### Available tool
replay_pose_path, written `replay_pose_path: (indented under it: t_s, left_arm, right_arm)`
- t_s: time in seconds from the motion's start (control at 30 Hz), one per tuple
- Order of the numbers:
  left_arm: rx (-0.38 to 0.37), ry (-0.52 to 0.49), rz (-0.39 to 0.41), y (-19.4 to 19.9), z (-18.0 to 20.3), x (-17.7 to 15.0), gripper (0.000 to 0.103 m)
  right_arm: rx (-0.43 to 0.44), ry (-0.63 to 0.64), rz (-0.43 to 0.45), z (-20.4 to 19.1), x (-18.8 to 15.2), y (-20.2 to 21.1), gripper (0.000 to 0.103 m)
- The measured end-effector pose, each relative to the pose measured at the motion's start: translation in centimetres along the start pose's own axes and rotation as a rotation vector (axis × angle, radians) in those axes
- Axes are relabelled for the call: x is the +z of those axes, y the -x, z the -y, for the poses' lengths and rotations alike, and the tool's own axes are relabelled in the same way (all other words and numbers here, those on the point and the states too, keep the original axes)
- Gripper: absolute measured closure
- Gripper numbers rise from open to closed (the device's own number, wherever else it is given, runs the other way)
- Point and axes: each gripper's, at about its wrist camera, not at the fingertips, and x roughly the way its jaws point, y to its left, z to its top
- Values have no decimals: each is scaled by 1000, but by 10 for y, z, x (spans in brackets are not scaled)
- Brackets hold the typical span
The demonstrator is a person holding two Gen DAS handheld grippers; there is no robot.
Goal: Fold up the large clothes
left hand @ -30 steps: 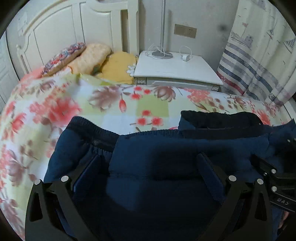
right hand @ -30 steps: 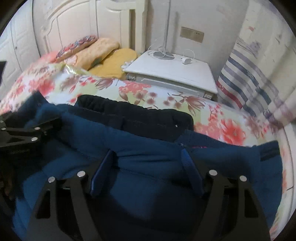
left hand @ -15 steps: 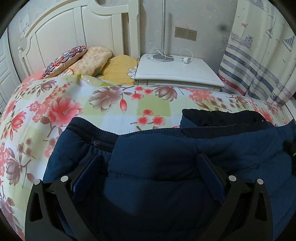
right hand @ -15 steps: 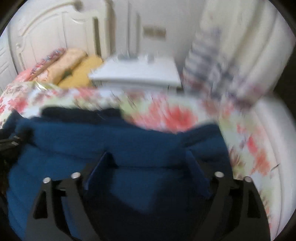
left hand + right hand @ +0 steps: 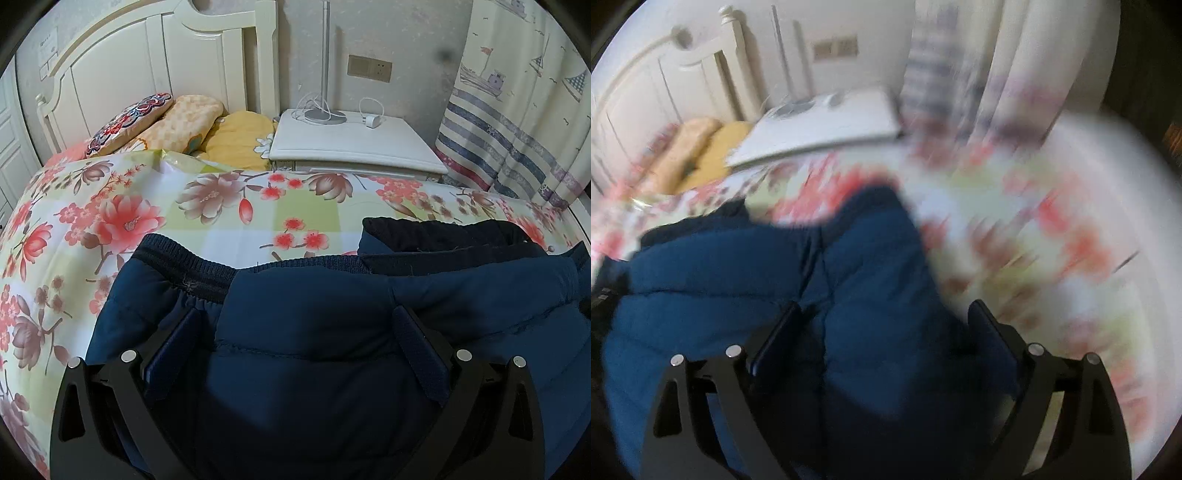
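navy jacket between left gripper jaws

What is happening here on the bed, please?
A person is folding a dark blue padded jacket on a bed with a flowered cover, a gripper in each hand. The left gripper stands wide over the jacket's ribbed hem. The right gripper is opening at the jacket's edge; its view is blurred, so contact cannot be told.

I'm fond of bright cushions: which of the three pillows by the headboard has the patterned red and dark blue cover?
The leftmost pillow, propped nearest the headboard. Beside it lies a pale orange checked one, then a plain yellow one next to the nightstand.
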Motion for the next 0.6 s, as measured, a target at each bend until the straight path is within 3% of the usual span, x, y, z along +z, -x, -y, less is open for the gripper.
replay_pose_path:
  t_s: [0.07, 0.13, 0.23, 0.33, 0.4, 0.47, 0.6]
  left_arm:
    - [3, -2, -1, 0, 0, 0, 4]
    - [1, -2, 0, 0, 0, 0, 4]
    - [-2, 0, 0, 0, -1, 0, 4]
    - [-3, 1, 0, 0, -1, 0, 4]
    - [-14, 7, 2, 1, -2, 1, 4]
    - [-27, 18, 2, 1, -4, 2, 4]
    - [-19, 11, 3, 1, -4, 2, 4]
  right_arm:
    - [22, 36, 105, -23, 10, 33, 13]
    - [74, 91, 127, -48, 16, 47, 9]
    - [112, 236, 115, -102, 22, 45, 4]
    - [93, 349, 17, -145, 19, 3, 4]
    - [83, 338, -60, -148, 10, -32, 2]
    - [160, 246, -63, -133, 9, -37, 2]
    - [160, 246, -37, -130, 5, -38, 2]
